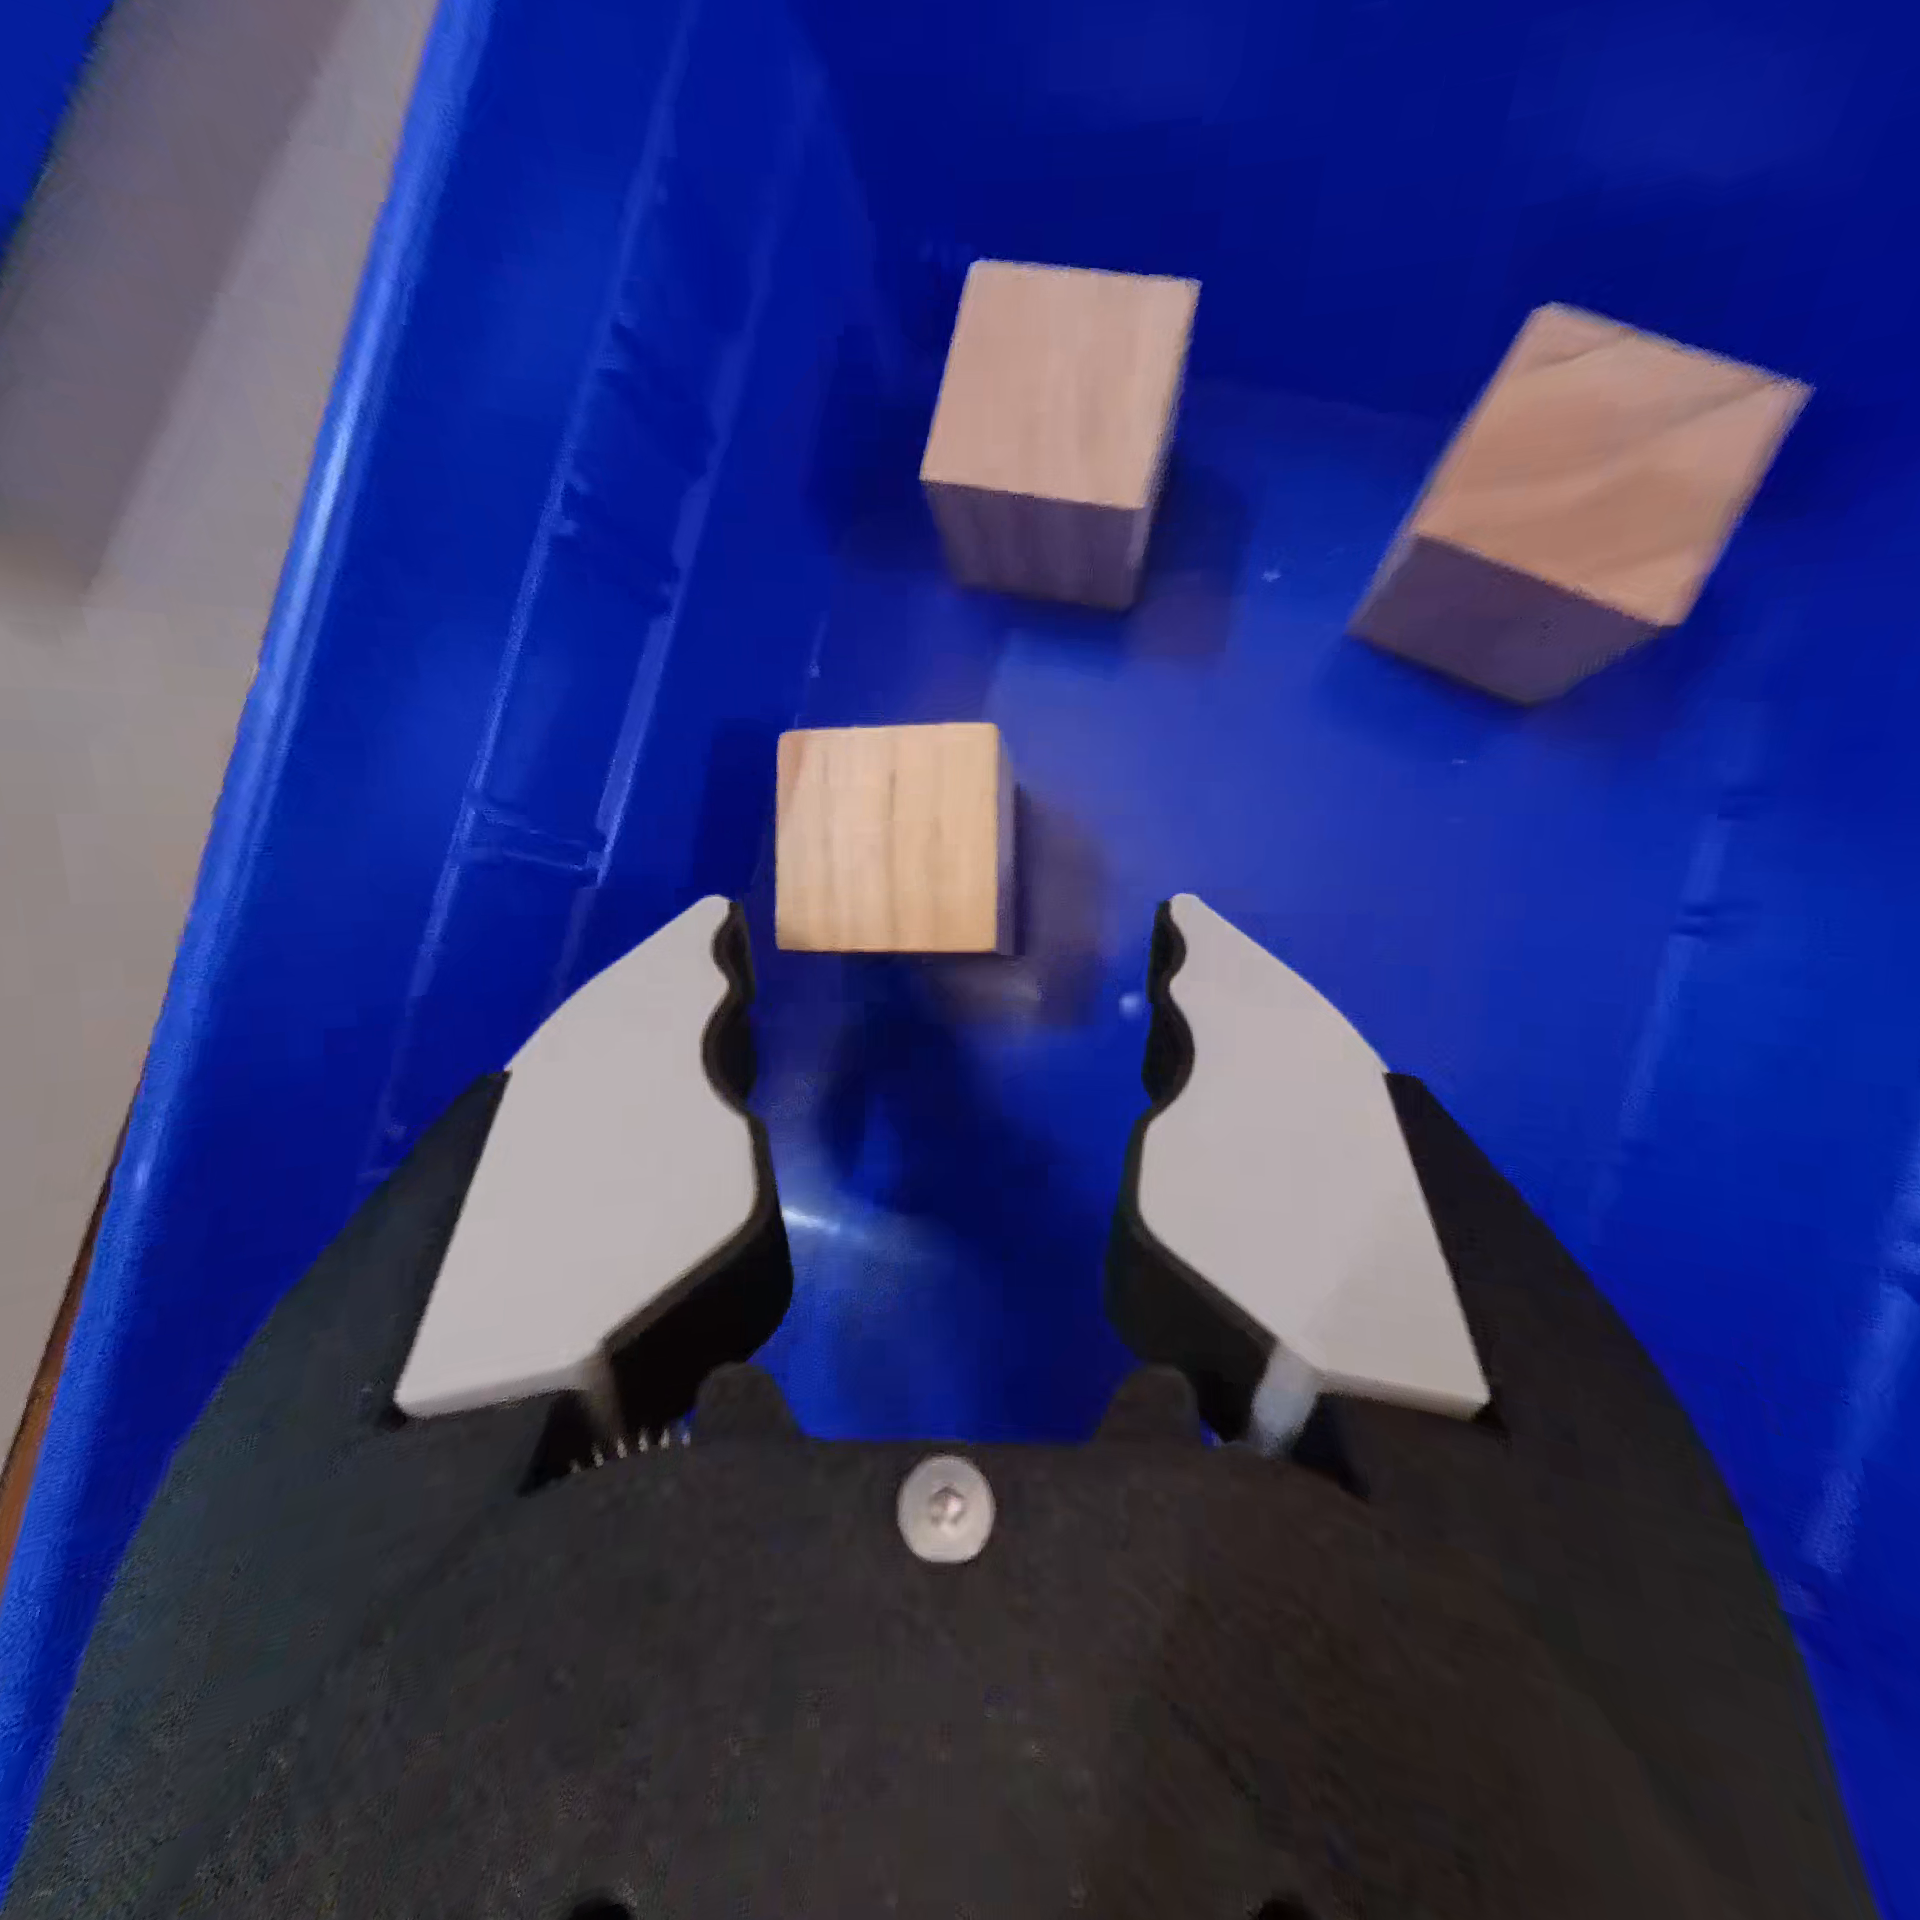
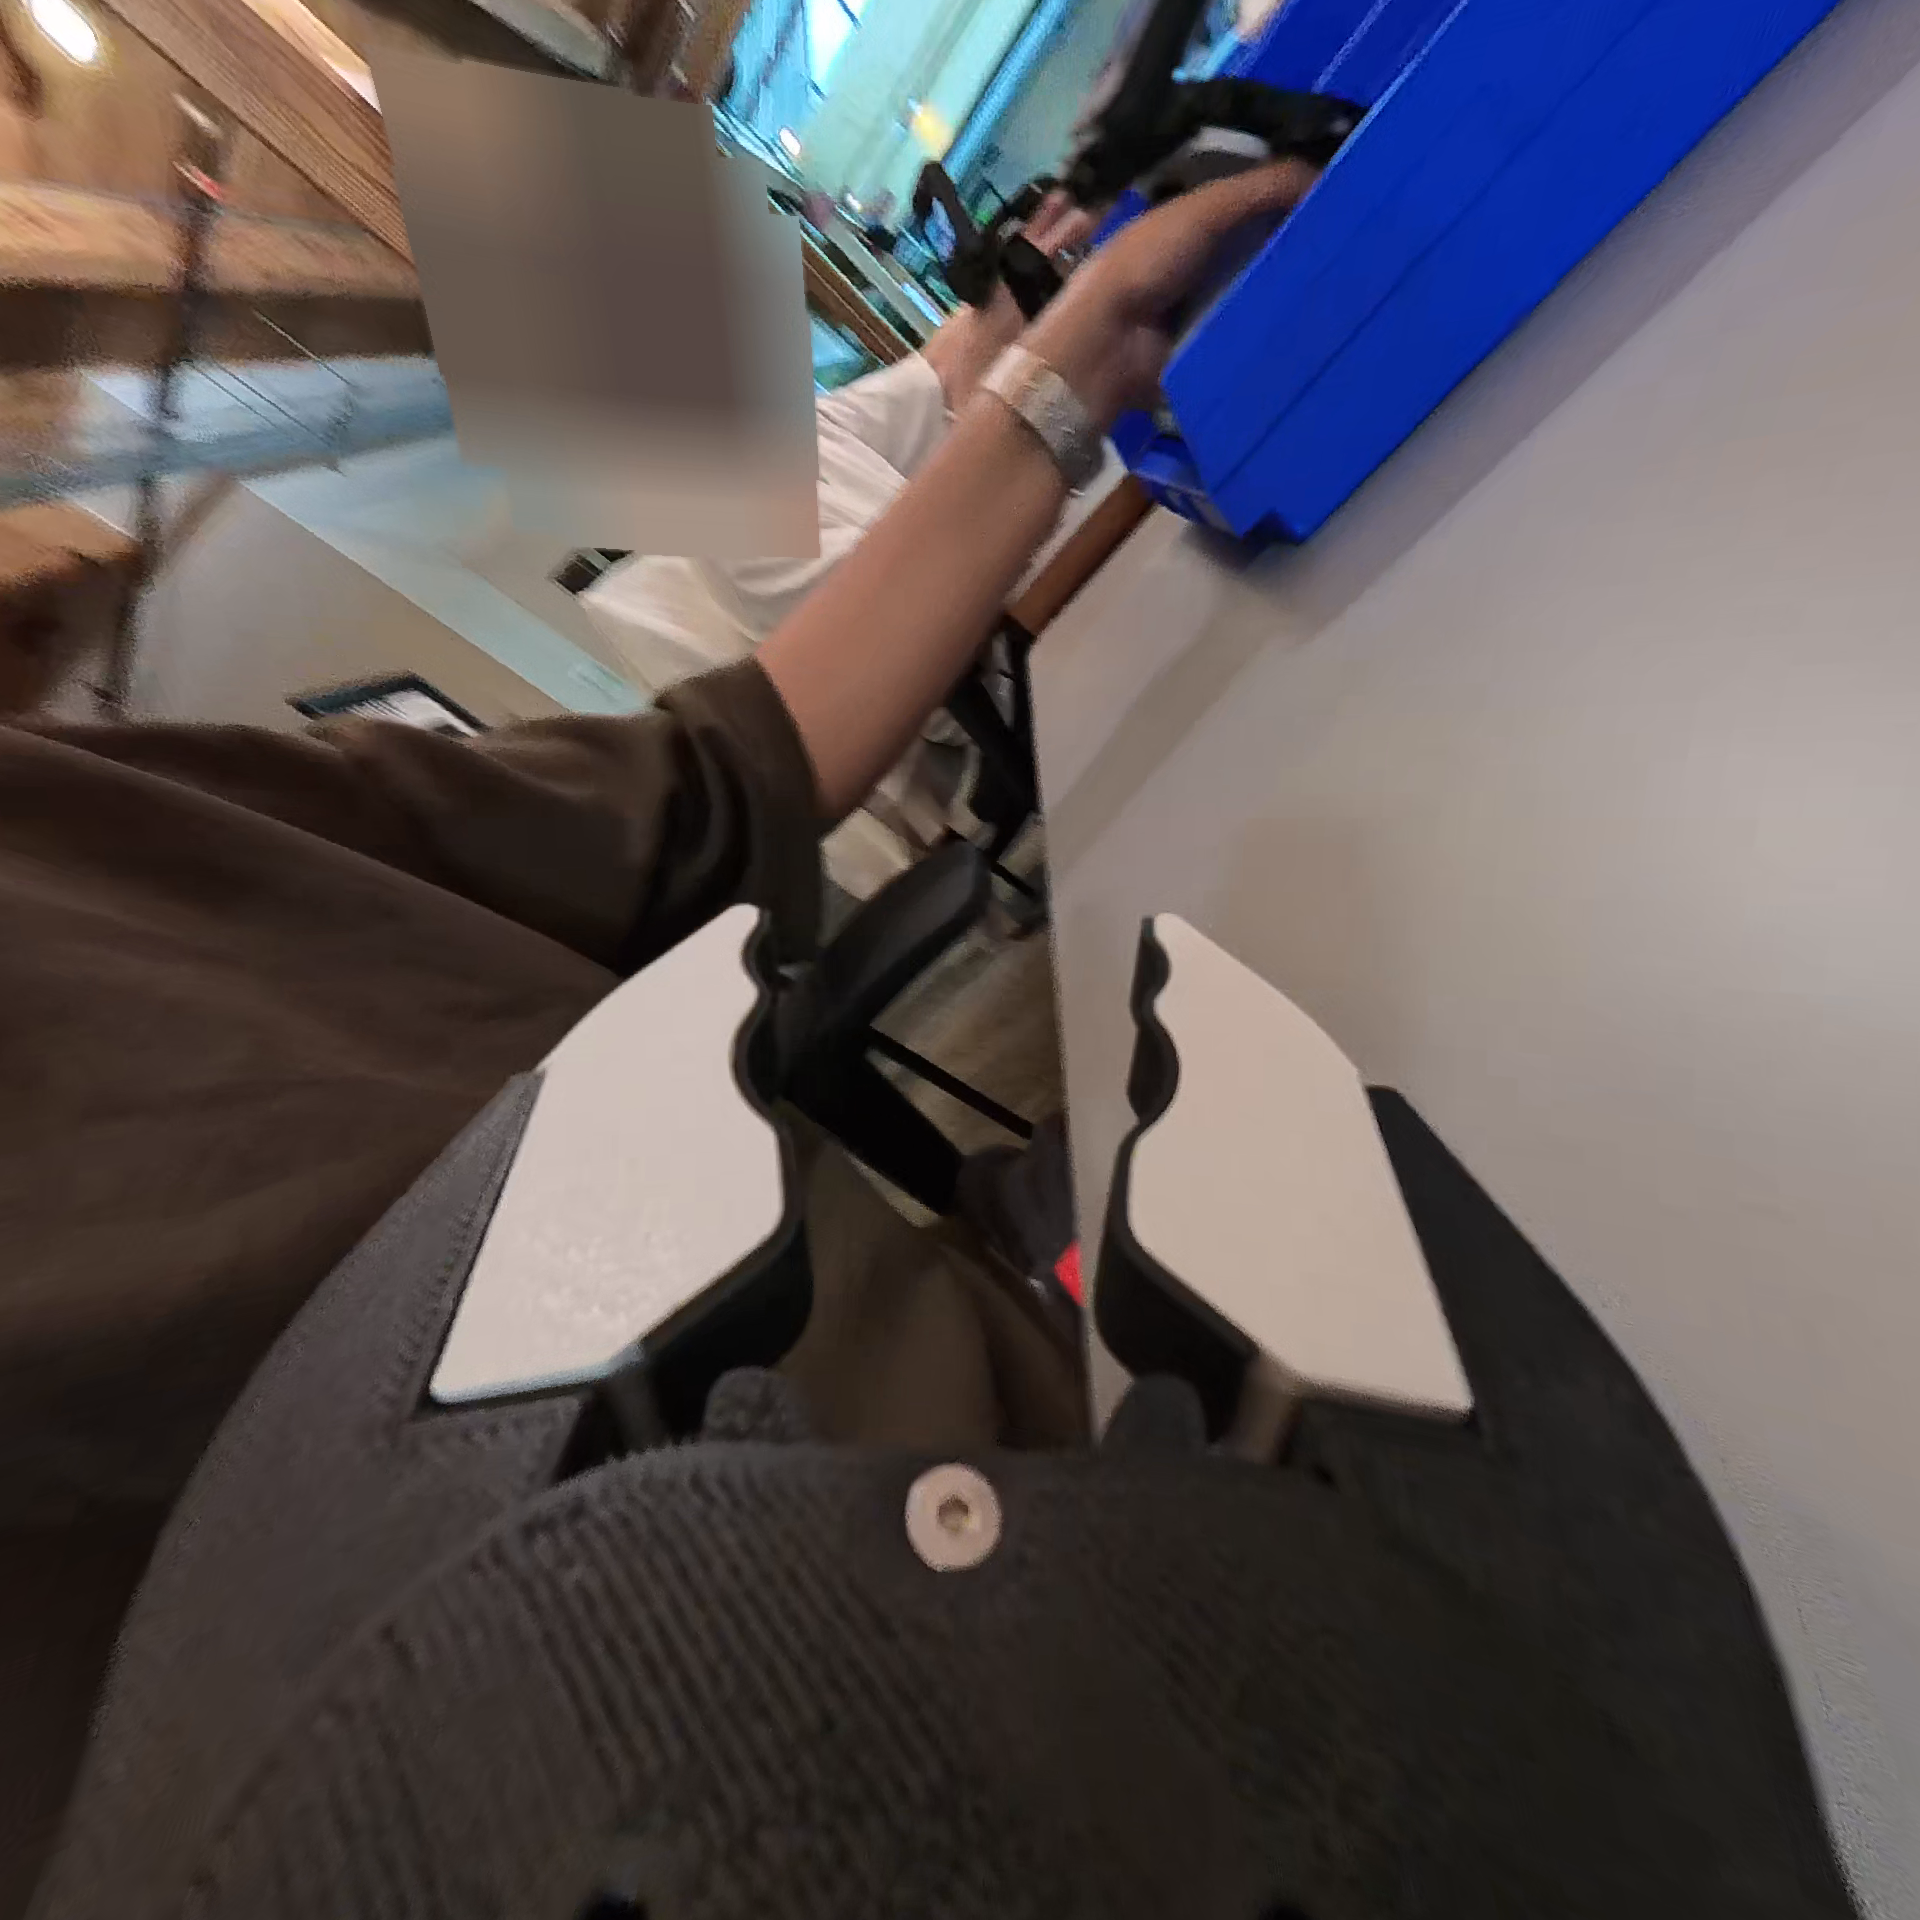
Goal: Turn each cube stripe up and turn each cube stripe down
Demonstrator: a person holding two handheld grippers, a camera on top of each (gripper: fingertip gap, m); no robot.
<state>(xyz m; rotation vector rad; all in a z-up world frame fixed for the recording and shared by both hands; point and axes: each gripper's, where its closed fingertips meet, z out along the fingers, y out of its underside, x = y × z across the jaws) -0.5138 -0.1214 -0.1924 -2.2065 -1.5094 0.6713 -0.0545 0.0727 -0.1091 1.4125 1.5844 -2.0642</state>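
Left claw [image 1: 945, 914] hangs spread apart right over the small wooden cube [image 1: 891, 837] in the blue bin [image 1: 1558, 1039], probably lining up a grab; right claw [image 2: 951, 935] idles apart at the bench [image 2: 1558, 935] edge.

Grey tabletop [image 2: 1507, 831] (wooden wall [image 2: 260, 156] behind)

Bright, even light fills both views. In the left wrist view the blue bin [image 1: 1351, 935] shows soft glare at six o'clock, the nearest cube [image 1: 894, 836] casts a smeared shadow toward three o'clock, and edges blur slightly. The right wrist view is heavily motion-blurred and wide-angle warped toward eleven o'clock; a ceiling lamp [image 2: 68, 31] glares there.
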